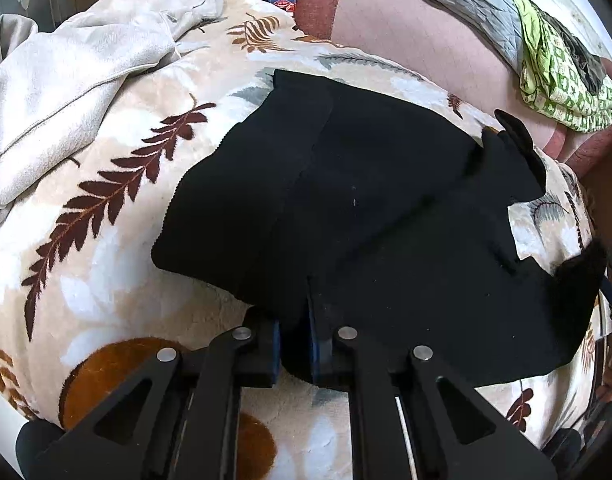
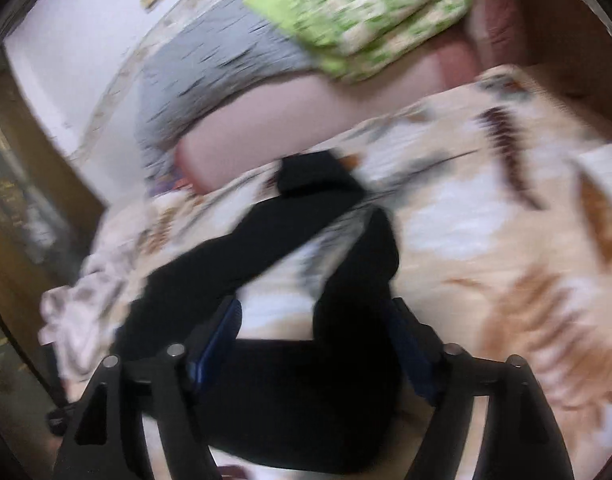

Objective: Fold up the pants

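Right wrist view: motion-blurred throughout; the black fabric pants [image 2: 290,380] lose their outline, and contact with the wide-apart blue-padded right gripper [image 2: 317,344] cannot be told. Left wrist view: the pants' near edge is hidden between the close-set blue pads [image 1: 274,346] of the left gripper [image 1: 294,340]; the green patterned cloth [image 1: 561,76] is cut off at the frame's right.

Pretty blurry shot: right gripper [image 2: 313,344] has its fingers spread wide over the black pants [image 2: 290,396], which lie on a leaf-print blanket [image 2: 505,240].
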